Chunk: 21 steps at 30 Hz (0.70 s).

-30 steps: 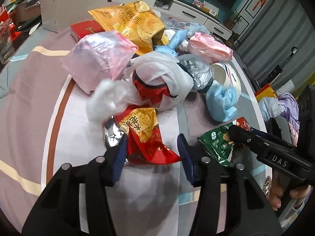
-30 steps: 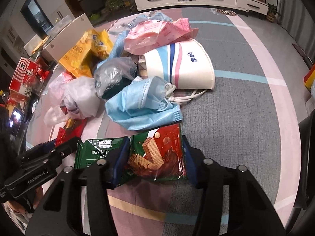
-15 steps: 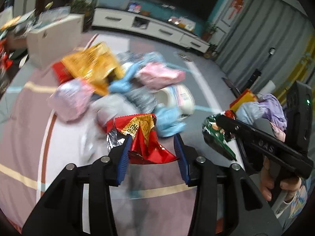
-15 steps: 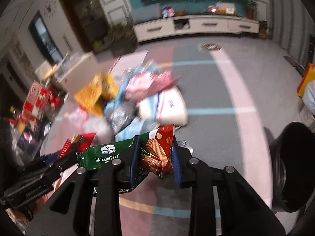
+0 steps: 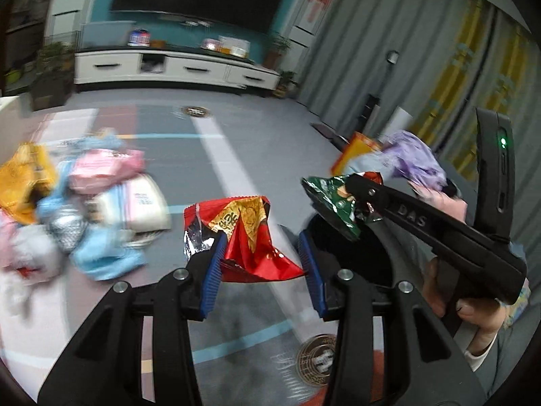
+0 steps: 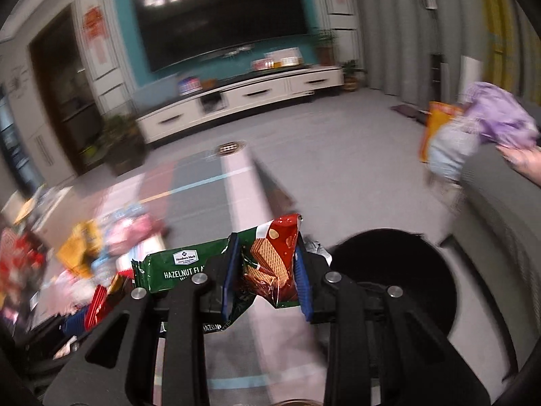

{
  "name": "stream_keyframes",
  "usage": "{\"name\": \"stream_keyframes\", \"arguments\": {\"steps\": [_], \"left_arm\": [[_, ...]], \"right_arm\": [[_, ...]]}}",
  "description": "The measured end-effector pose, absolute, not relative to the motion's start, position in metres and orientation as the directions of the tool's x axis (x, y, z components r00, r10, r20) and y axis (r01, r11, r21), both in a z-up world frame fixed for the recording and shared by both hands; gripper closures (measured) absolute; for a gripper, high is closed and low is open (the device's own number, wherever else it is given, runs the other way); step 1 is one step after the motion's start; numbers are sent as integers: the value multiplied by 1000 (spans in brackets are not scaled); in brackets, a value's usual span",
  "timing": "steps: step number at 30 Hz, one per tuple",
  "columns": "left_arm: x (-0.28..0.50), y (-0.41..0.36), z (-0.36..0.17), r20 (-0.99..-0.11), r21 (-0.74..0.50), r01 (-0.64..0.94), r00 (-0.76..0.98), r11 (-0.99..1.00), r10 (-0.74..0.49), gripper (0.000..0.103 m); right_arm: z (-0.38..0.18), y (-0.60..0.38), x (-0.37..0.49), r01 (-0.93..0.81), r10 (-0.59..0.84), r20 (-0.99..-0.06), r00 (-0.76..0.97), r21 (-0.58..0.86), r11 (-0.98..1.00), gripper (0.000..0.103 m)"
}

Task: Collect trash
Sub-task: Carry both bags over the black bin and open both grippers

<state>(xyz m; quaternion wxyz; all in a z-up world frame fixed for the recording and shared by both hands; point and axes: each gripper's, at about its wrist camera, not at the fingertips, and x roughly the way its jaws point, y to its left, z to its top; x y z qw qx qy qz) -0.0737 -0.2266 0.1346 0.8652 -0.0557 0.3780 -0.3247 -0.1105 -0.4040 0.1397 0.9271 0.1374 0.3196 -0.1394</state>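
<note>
Step in hand: carry to the bin. Both pieces are lifted clear of the floor.

Left hand-held gripper point(image 5: 262, 264): jaws part-closed, pinching a crumpled red and gold snack bag point(image 5: 247, 240) at frame centre; the left pad presses the foil, the right pad meets only the bag's lower corner. The jaws have just been closing, with the bag between them.

Right hand-held gripper point(image 6: 265, 280): jaws narrow, clamped on a green hazelnut wafer wrapper point(image 6: 267, 267), whose printed end sticks out to the left of the fingers. These jaws have also just been closing on it. In the left wrist view the same wrapper point(image 5: 333, 203) hangs at the gripper's tip, right of centre.

Black bin point(image 6: 392, 280): round open mouth, lower right of the right wrist view, just beside the wrapper. In the left view its dark rim point(image 5: 378, 257) lies behind the right finger.

Remaining litter pile point(image 5: 84, 209): on the floor, left side of the frame, blurred.

Next move, as I judge it: bring each piece over the bin mouth, then open the jaws. The red bag's grip looks shallow and could slip.
</note>
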Motion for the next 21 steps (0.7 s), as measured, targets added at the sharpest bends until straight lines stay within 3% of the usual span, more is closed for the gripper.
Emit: {"name": "stream_keyframes", "arguments": {"steps": [6, 21], "left_arm": [[-71, -296, 116, -640, -362, 588, 407, 723, -652, 59], [-57, -389, 52, -735, -422, 636, 177, 646, -654, 58]], "right_arm": [[119, -463, -121, 504, -265, -686, 677, 170, 847, 71], [40, -553, -132, 706, -221, -850, 478, 222, 672, 70]]}}
